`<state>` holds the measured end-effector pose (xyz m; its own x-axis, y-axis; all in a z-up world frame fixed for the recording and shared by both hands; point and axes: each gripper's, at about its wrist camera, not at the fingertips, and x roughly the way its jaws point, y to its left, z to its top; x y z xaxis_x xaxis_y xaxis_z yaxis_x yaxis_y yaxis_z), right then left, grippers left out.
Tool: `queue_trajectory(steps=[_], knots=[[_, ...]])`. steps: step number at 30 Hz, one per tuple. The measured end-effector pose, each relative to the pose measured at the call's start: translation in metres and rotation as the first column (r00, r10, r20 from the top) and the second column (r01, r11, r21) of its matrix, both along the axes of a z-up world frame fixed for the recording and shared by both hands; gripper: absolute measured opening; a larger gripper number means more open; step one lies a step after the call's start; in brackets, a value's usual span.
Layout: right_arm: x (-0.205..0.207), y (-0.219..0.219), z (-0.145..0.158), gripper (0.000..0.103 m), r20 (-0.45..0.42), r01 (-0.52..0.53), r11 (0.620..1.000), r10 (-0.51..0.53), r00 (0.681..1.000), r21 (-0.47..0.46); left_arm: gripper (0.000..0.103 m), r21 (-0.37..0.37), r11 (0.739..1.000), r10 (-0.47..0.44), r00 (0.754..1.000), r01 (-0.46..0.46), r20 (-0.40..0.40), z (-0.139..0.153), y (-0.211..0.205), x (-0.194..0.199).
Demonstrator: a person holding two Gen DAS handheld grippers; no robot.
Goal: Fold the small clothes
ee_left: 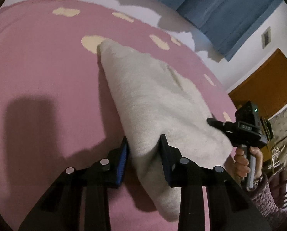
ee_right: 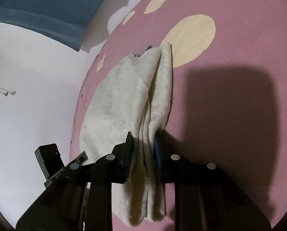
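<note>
A cream knitted garment (ee_left: 155,100) hangs doubled over, lifted above the pink bedspread (ee_left: 43,63). My left gripper (ee_left: 144,144) is shut on one lower edge of it. My right gripper (ee_right: 143,140) is shut on the bunched layers of the same garment (ee_right: 131,96). In the left wrist view the right gripper (ee_left: 216,124) shows at the cloth's right side, held by a hand. The far tip of the cloth hangs close to the bedspread (ee_right: 230,61); I cannot tell if it touches.
The pink bedspread has cream patches (ee_right: 191,38). A blue curtain (ee_left: 220,9) and a white wall (ee_right: 27,96) lie beyond the bed. A wooden door (ee_left: 264,84) stands to the right. Dark gripper shadows fall on the bedspread.
</note>
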<state>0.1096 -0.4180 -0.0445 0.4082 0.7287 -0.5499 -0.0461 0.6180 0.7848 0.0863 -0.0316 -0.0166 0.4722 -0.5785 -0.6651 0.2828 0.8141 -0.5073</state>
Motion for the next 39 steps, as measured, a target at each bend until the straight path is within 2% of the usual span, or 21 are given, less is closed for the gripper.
queue_trajectory(steps=[3, 6, 10, 11, 12, 13, 16, 18, 20, 24, 25, 28, 33, 37, 39], knots=[[0.005, -0.008, 0.004, 0.031, 0.004, 0.028, 1.0, -0.028, 1.0, 0.003, 0.042, -0.005, 1.0, 0.014, 1.0, -0.014, 0.026, 0.006, 0.007, 0.006], [0.012, -0.021, 0.003, 0.044, 0.002, 0.056, 0.998, -0.056, 0.998, -0.011, 0.044, -0.025, 0.999, 0.03, 1.0, -0.03, -0.006, 0.001, 0.009, 0.026], [0.041, -0.015, -0.002, 0.045, -0.018, 0.056, 0.998, -0.056, 0.998, -0.004, 0.043, -0.025, 0.999, 0.046, 0.998, -0.048, -0.044, -0.009, 0.001, 0.053], [0.047, -0.012, -0.003, 0.042, -0.023, 0.045, 0.999, -0.045, 0.999, 0.002, 0.042, -0.025, 0.998, 0.053, 0.997, -0.054, -0.056, -0.011, -0.001, 0.058], [0.054, -0.008, -0.004, 0.025, -0.035, 0.031, 0.999, -0.031, 0.999, -0.006, 0.04, -0.022, 0.998, 0.062, 0.996, -0.064, -0.069, -0.014, -0.004, 0.063], [0.06, -0.003, -0.005, 0.015, -0.047, 0.028, 0.999, -0.029, 0.998, -0.026, 0.038, -0.019, 0.997, 0.069, 0.995, -0.07, -0.077, -0.015, -0.005, 0.067], [0.073, 0.003, -0.01, 0.013, -0.048, 0.042, 0.998, -0.045, 0.998, -0.055, 0.036, 0.009, 0.997, 0.076, 0.995, -0.076, -0.071, -0.012, -0.011, 0.076], [0.076, -0.001, -0.013, 0.013, -0.046, 0.061, 0.998, -0.062, 0.997, -0.029, 0.037, 0.013, 0.998, 0.07, 0.996, -0.069, -0.058, -0.01, -0.011, 0.076], [0.07, -0.007, -0.015, 0.015, -0.048, 0.073, 0.997, -0.072, 0.996, 0.001, 0.042, -0.009, 0.998, 0.057, 0.997, -0.058, -0.06, -0.01, -0.005, 0.07], [0.038, -0.017, -0.01, 0.034, -0.041, 0.049, 0.999, -0.048, 0.998, 0.024, 0.058, -0.108, 0.994, 0.014, 0.992, -0.028, -0.125, -0.016, 0.013, 0.047], [0.028, -0.019, -0.007, 0.04, -0.04, 0.04, 0.999, -0.038, 0.998, 0.028, 0.061, -0.133, 0.991, 0.005, 0.991, -0.023, -0.134, -0.016, 0.017, 0.039], [-0.004, -0.019, -0.002, 0.049, -0.039, -0.007, 1.0, 0.008, 0.999, 0.022, 0.063, -0.199, 0.979, -0.067, 0.986, 0.035, -0.154, -0.017, 0.024, 0.009], [-0.045, -0.007, 0.002, 0.054, -0.042, -0.093, 0.996, 0.093, 0.995, 0.008, 0.063, -0.193, 0.975, -0.138, 0.984, 0.114, -0.115, -0.014, 0.012, -0.027], [-0.053, 0.003, 0.004, 0.054, -0.051, -0.103, 0.995, 0.103, 0.993, 0.006, 0.063, -0.198, 0.973, -0.141, 0.983, 0.116, -0.121, -0.015, 0.001, -0.025], [-0.056, 0.006, 0.003, 0.054, -0.065, -0.109, 0.993, 0.111, 0.992, 0.043, 0.063, -0.194, 0.972, -0.154, 0.982, 0.131, -0.111, -0.013, -0.005, -0.026]])
